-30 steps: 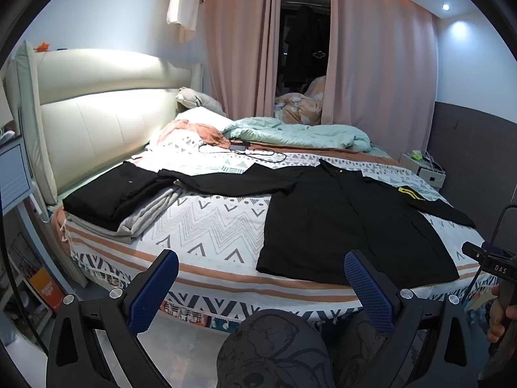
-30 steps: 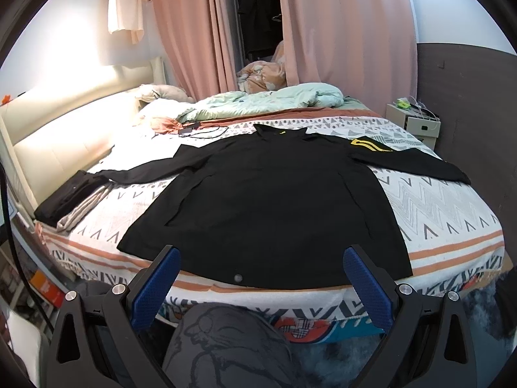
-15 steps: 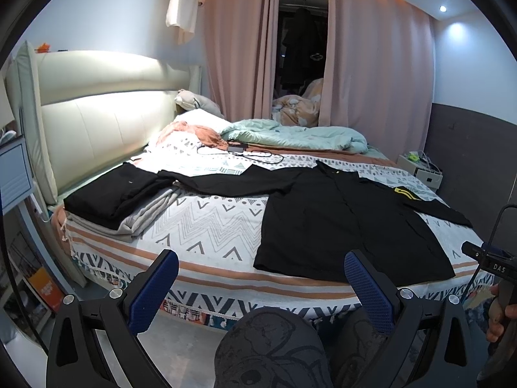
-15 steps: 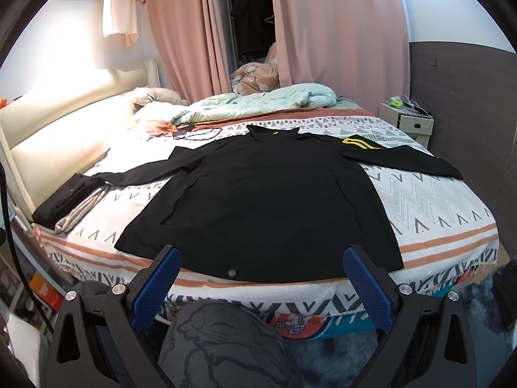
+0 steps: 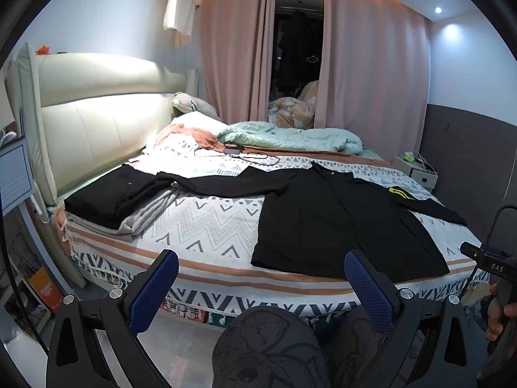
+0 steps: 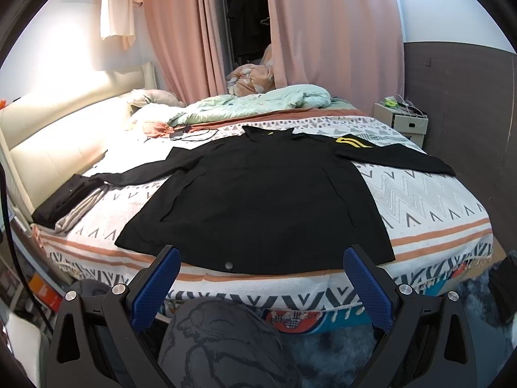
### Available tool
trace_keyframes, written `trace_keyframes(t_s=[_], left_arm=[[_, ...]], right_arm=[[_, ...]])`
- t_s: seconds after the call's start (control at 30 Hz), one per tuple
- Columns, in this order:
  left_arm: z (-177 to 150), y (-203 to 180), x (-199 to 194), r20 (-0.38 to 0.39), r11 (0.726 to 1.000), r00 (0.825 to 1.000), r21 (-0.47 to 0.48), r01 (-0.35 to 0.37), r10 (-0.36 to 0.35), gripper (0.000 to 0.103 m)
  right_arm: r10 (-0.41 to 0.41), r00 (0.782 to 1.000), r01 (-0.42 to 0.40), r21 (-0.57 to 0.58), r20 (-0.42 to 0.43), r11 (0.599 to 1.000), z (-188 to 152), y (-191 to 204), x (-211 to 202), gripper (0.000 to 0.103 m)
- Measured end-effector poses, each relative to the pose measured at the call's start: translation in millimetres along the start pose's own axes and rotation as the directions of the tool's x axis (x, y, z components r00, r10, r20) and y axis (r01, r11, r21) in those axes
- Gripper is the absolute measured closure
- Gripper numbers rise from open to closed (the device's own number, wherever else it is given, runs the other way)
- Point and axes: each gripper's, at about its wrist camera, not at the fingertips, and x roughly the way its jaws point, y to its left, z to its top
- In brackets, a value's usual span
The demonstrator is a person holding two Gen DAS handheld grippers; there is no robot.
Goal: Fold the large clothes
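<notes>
A large black long-sleeved shirt [image 6: 258, 200] lies spread flat on the bed [image 6: 429, 223], sleeves out to both sides, yellow stripes on its right sleeve. It also shows in the left wrist view [image 5: 339, 223], right of centre. My left gripper [image 5: 261, 278] is open and empty, held off the bed's near edge, left of the shirt's hem. My right gripper [image 6: 258, 274] is open and empty, just short of the hem's middle. The right gripper's body shows in the left wrist view [image 5: 491, 265] at the far right.
A stack of folded black and grey clothes [image 5: 113, 197] lies at the bed's left end by the headboard [image 5: 97, 129]. A green duvet [image 5: 290, 135], cables and a charger [image 5: 236, 152] lie at the back. My knee [image 5: 268, 349] is below the grippers. A nightstand [image 6: 400, 123] stands far right.
Both grippers have drawn back slightly from the bed and tilted a little; the shirt looks a bit farther off. Nothing on the bed has moved.
</notes>
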Motion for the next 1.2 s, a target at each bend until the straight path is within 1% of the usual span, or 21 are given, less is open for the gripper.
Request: trace_keyframes(t_s=[0.23, 0.4, 0.73, 0.9, 1.2], left_arm=[[-1.6, 2.5, -2.2, 0.001, 1.0, 1.0, 0.003, 0.02, -0.02, 0.0], [-0.8, 4.7, -8.2, 0.02, 0.999, 0.999, -0.002, 0.041, -0.041, 0.0], [-0.2, 16.8, -8.8, 0.029, 0.999, 0.999, -0.022, 0.041, -0.04, 0.0], [1.0, 18.0, -5.4, 0.03, 0.999, 0.999, -0.026, 0.035, -0.034, 0.0], [8.7, 20.8, 16.2, 0.017, 1.0, 1.0, -0.026, 0.018, -0.017, 0.0]], right_arm=[[-0.024, 1.0, 0.024, 0.012, 0.0, 1.0, -1.1, -0.8, -7.9, 0.002], [-0.039, 0.999, 0.039, 0.008, 0.0, 0.999, -2.6, 0.4, -14.0, 0.002], [-0.038, 0.999, 0.038, -0.004, 0.014, 0.999, 5.2, 7.7, -18.6, 0.002], [-0.033, 0.999, 0.033, -0.003, 0.012, 0.999, 7.4, 7.6, -13.7, 0.002], [-0.026, 1.0, 0.027, 0.008, -0.012, 1.0, 18.3, 5.7, 14.8, 0.002]])
